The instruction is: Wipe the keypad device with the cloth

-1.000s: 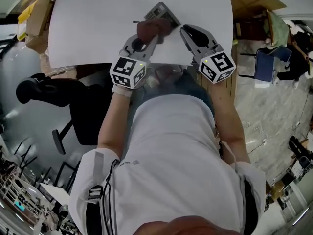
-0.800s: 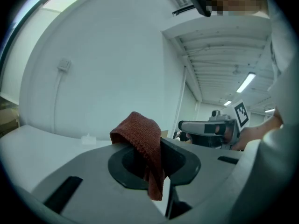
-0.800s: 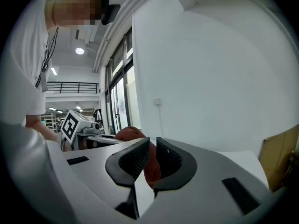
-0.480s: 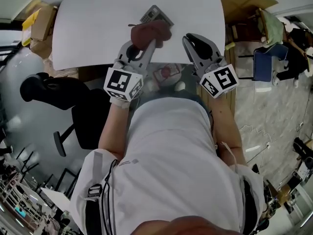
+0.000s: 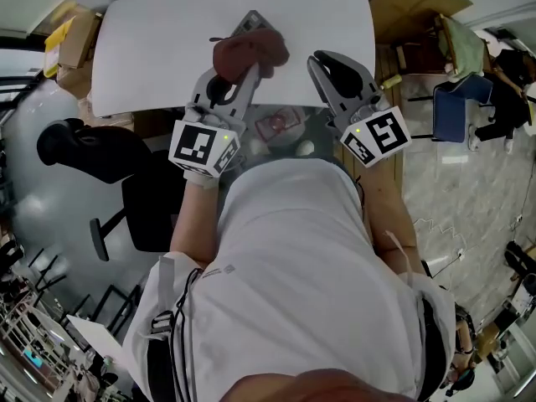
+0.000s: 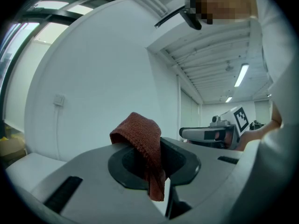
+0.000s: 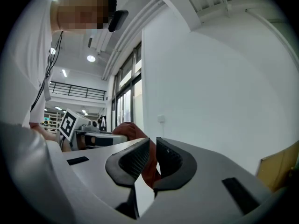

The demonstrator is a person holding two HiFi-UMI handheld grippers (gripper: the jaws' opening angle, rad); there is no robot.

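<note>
Grip, left: your left tongs (image 5: 243, 72) are clamped on the cloth (image 6: 140, 136). In the left gripper view a fold stands up out of the jaws and a narrow tail hangs below them. That leaves a loose pad out front, which I read as the working face for wiping.

Grip, right: your right tongs (image 7: 153, 158) are all but together and pinch nothing. The red-brown patch showing through the slit is the cloth, carried by the other tongs beyond them. The right tongs sit just right of the cloth in the head view, probably kept near to steady the device.

Task object: the keypad device (image 5: 252, 21) lies at upper centre of the head view, on the white surface (image 5: 151, 48). Only a grey corner shows, because the bunched cloth covers its near end. I cannot tell whether cloth and device touch.

Materials:
- Cloth: rust-brown, coarse knit weave, soft, holds a rounded hump.
- Device: flat, grey, hard-edged, set at a slant.
- Jaw pads: dark, ribbed.
- Tong bodies: smooth matte grey.
- Surface: plain, smooth, rounded corners.
</note>
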